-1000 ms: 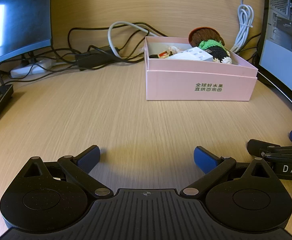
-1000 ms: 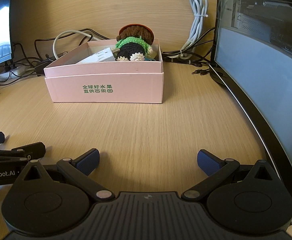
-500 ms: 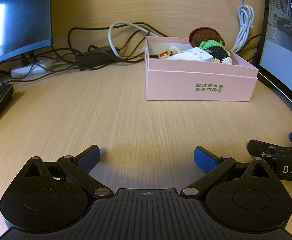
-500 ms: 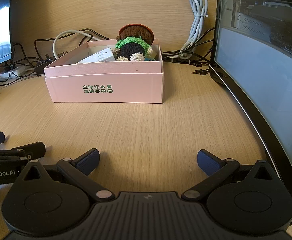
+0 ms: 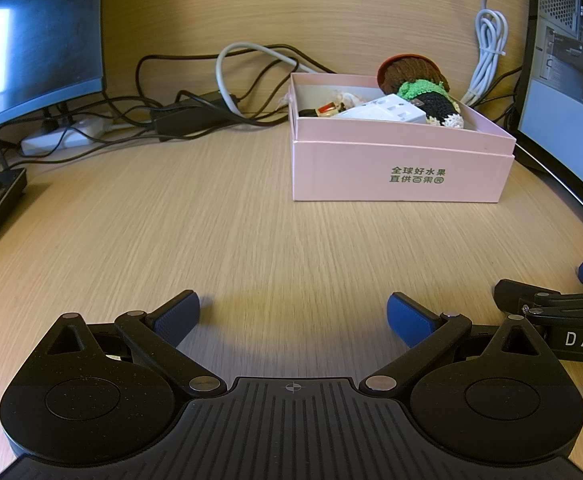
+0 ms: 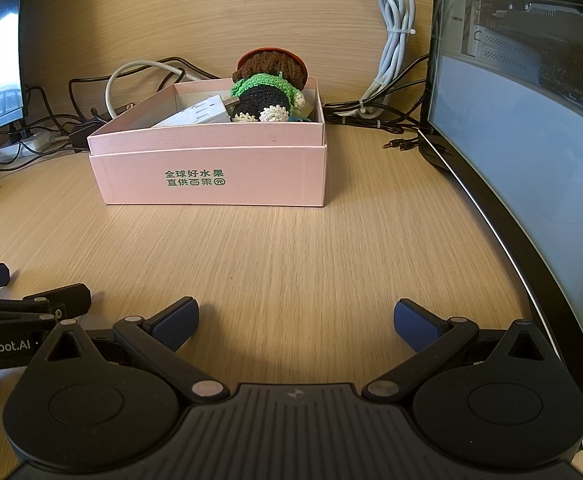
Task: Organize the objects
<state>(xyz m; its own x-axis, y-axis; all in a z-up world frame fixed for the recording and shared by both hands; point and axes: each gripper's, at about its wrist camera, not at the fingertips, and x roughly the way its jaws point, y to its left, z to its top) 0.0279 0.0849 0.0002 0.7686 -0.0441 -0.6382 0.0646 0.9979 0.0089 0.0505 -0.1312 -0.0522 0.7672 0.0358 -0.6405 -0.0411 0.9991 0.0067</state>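
A pale pink cardboard box (image 6: 211,172) with green printed characters sits on the light wood-grain desk (image 6: 291,248), holding a white plastic power adapter (image 6: 195,117) and a brown, green and black crocheted toy (image 6: 269,88). Side by side near the desk's front, the left gripper (image 5: 293,316) and right gripper (image 6: 295,320) both rest spread wide, blue-padded fingers (image 6: 175,322) gripping nothing, well short of the box.

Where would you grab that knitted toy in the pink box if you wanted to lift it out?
Probably by its brown top, coming down from above. The knitted toy pokes up over the pink box rim there, while its lower part sits against the white plug block and the box wall.
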